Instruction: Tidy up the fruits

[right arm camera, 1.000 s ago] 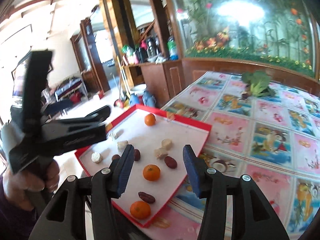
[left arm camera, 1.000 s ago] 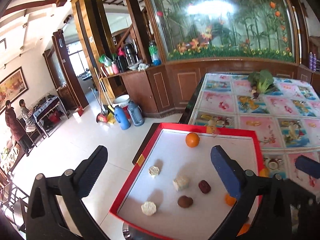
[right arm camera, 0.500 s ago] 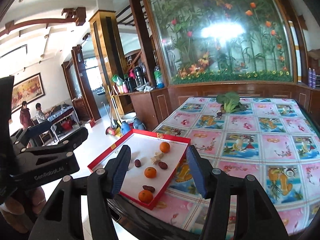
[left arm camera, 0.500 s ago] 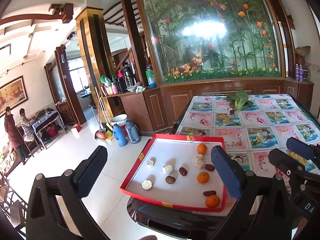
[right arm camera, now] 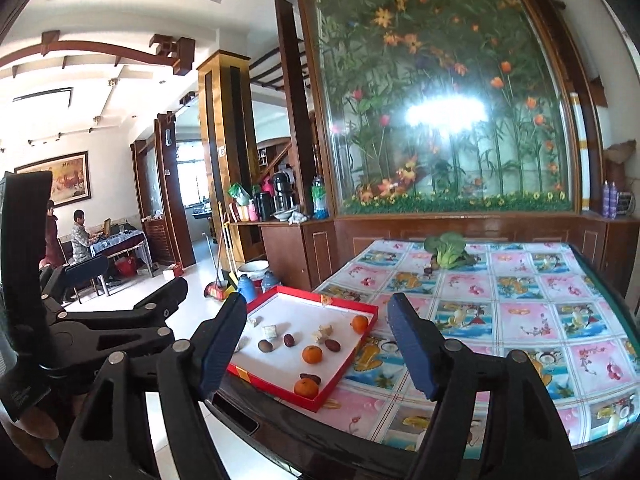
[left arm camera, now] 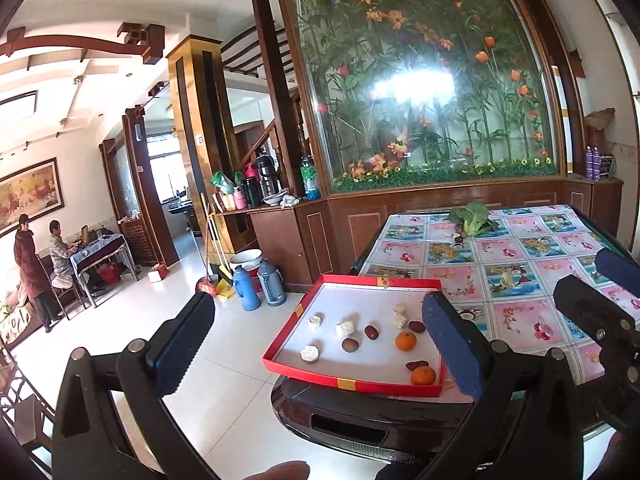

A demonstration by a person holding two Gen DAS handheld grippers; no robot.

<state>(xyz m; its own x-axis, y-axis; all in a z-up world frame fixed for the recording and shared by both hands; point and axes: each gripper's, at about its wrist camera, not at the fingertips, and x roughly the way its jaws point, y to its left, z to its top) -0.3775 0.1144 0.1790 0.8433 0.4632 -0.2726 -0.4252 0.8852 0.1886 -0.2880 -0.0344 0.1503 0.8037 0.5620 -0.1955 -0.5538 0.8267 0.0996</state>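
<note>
Hovering well short of the red tray (right arm camera: 362, 307), my left gripper (left arm camera: 320, 340) and right gripper (right arm camera: 316, 344) both gape empty; next I reach (probably) for its nearest orange (right arm camera: 306, 387).

Family home, dining table (right arm camera: 520, 320) with patterned cloth, thermos flasks (left arm camera: 260, 286), framed painting (left arm camera: 30, 190)

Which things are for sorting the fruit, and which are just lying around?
For the job:
red tray
oranges
dark red dates
pale chunks
left gripper and right gripper, both open

Just lying about:
leafy greens
blue flasks
broom
</note>
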